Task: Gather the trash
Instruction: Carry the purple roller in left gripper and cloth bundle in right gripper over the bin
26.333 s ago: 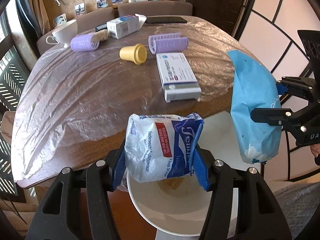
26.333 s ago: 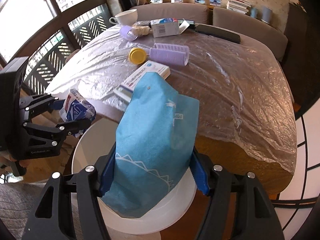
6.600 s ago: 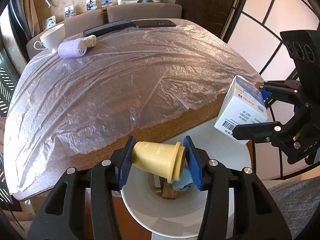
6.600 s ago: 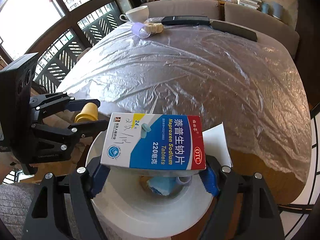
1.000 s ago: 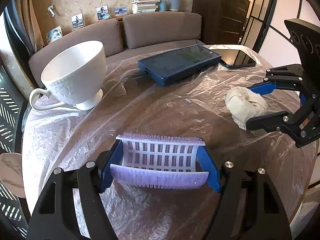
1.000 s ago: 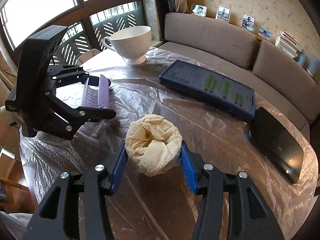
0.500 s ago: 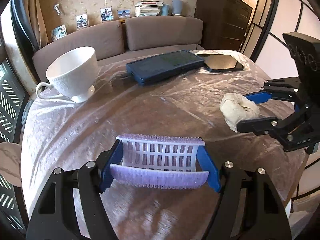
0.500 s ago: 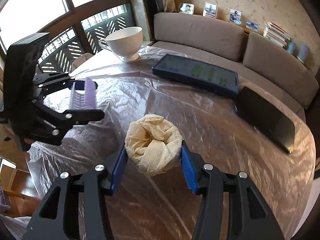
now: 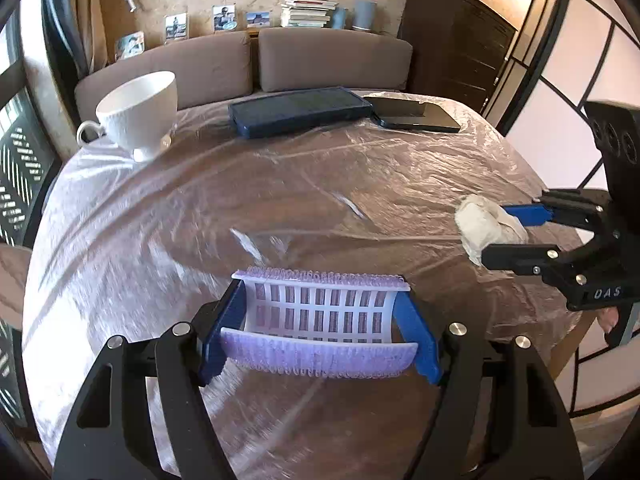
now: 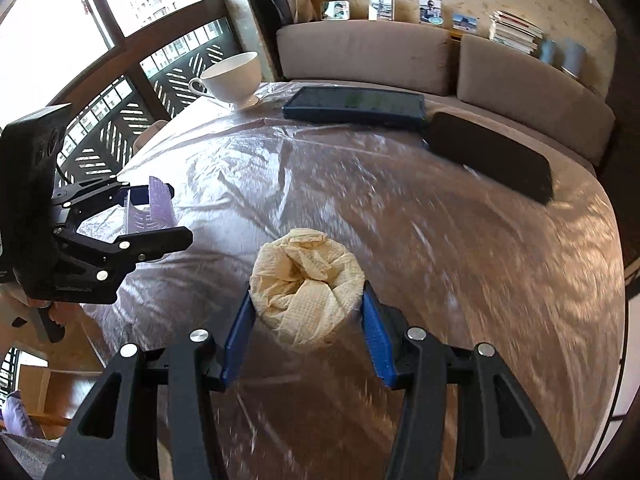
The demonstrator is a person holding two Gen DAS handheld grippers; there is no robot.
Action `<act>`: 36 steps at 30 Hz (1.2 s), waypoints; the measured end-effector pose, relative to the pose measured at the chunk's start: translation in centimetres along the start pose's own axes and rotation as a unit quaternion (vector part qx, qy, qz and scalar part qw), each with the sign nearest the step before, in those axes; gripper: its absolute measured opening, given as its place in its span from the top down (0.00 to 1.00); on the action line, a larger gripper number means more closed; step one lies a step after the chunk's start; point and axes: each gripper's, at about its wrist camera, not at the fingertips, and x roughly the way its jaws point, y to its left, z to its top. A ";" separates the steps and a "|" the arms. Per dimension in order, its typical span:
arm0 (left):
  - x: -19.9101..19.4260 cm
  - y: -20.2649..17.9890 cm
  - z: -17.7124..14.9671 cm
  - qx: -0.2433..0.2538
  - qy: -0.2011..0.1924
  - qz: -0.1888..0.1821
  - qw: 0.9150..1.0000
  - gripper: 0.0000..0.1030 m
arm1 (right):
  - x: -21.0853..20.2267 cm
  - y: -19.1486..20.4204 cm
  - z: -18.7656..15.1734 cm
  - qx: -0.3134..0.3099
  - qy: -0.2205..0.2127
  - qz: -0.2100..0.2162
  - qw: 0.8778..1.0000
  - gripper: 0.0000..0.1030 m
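Note:
My left gripper [image 9: 320, 324] is shut on a purple hair roller [image 9: 324, 320], gripped by its two ends and held above the plastic-covered table [image 9: 280, 208]. The same roller [image 10: 150, 210] and left gripper [image 10: 160, 216] show at the left of the right wrist view. My right gripper [image 10: 306, 320] is shut on a crumpled cream paper wad [image 10: 308, 276], also lifted off the table [image 10: 440, 260]. In the left wrist view that wad [image 9: 486, 226] sits in the right gripper [image 9: 504, 232] at the right edge.
A white cup [image 9: 140, 114] stands at the table's far left. A blue-cased tablet [image 9: 298, 110] and a dark phone [image 9: 416, 118] lie along the far edge, before a brown sofa [image 9: 248, 64]. A dark cabinet [image 9: 456, 36] and paper-panelled screen [image 9: 576, 92] stand right.
Both grippers have drawn back toward the near side of the table with their loads; the cup, tablet and phone now look farther away. Neither grip has changed.

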 end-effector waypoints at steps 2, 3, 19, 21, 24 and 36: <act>-0.2 -0.4 -0.4 -0.007 0.001 0.000 1.000 0.29 | -0.7 -0.2 -0.9 0.006 -0.001 -0.003 1.000 0.51; -0.3 -0.7 -0.6 -0.009 0.002 0.001 1.000 0.29 | -0.9 -0.3 -1.1 0.008 -0.001 -0.004 1.000 0.51; -3.5 -3.7 -3.1 0.002 0.001 0.003 1.000 0.29 | -4.6 1.1 -4.5 0.016 -0.009 0.004 1.000 0.51; -4.0 -4.2 -3.4 0.005 0.001 0.001 1.000 0.29 | -5.1 1.5 -5.0 0.014 -0.009 0.007 1.000 0.51; -4.7 -4.6 -3.9 0.009 0.000 -0.003 1.000 0.29 | -5.7 2.2 -5.8 0.008 -0.006 0.013 1.000 0.51; -6.4 -6.7 -6.4 0.031 0.014 -0.017 0.999 0.29 | -7.1 4.7 -9.3 -0.009 0.020 0.040 0.999 0.51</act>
